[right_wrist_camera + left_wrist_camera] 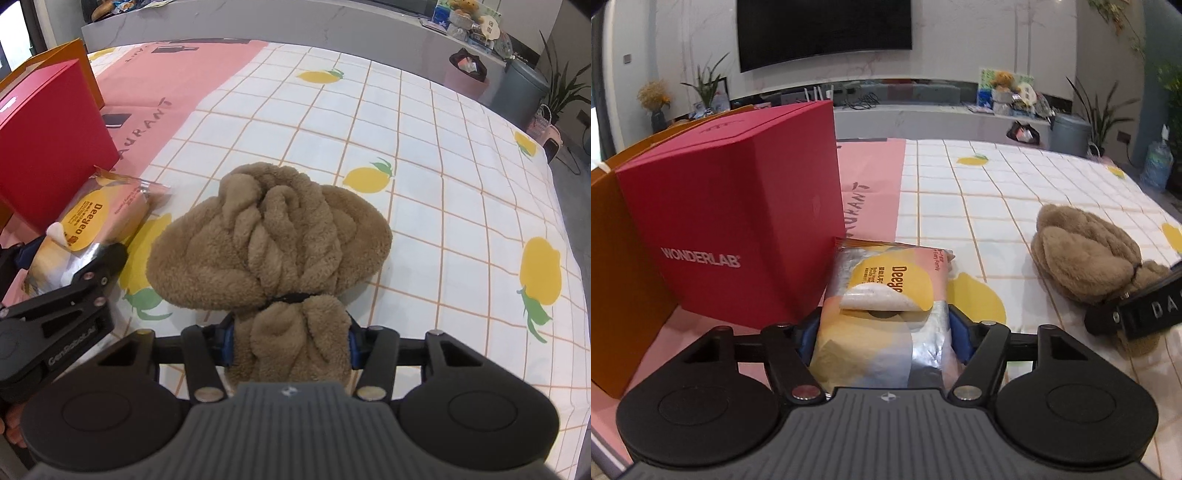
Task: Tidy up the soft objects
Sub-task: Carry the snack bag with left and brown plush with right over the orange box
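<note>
The left gripper (882, 328) is clasping the wipes pack (886, 295) lying beside the red box (731, 221), while the right gripper (290, 341) is pinching the tied end of the brown plush bundle (269, 236) resting nearby on the lemon-print cloth (443, 166) covering the surface.

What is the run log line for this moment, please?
left gripper: shut on wipes pack | right gripper: shut on brown plush
</note>
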Available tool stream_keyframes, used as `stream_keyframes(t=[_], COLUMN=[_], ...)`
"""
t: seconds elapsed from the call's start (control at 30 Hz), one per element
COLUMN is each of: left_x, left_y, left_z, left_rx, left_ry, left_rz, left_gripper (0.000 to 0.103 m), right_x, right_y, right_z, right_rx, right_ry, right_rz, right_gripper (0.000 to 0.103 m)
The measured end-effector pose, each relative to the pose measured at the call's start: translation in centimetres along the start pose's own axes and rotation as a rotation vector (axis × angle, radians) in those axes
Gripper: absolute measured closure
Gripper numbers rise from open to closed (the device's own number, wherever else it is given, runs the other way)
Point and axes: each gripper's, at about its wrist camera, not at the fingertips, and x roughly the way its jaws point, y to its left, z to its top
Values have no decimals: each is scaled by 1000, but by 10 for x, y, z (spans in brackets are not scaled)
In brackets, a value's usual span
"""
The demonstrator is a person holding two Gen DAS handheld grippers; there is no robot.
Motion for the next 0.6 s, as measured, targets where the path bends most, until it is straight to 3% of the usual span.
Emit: stream_keyframes(t=[0.13,0.37,0.6], left_x=[-6,-11,-9], left_y=[10,25,31], left_z=[-4,-11,-7], left_rx=[26,47,56], left_ry=[22,-14,-19], left_rz=[-37,-108,-141], left_gripper=[29,34,38], right_x=[-4,-15,-15], right_y=[7,18,14], right_z=[-8,-24,-26], right_rx=[29,142,171], right_ry=[-3,-44,-50], right_rz=[-21,-25,-6], right_gripper=[51,53,54])
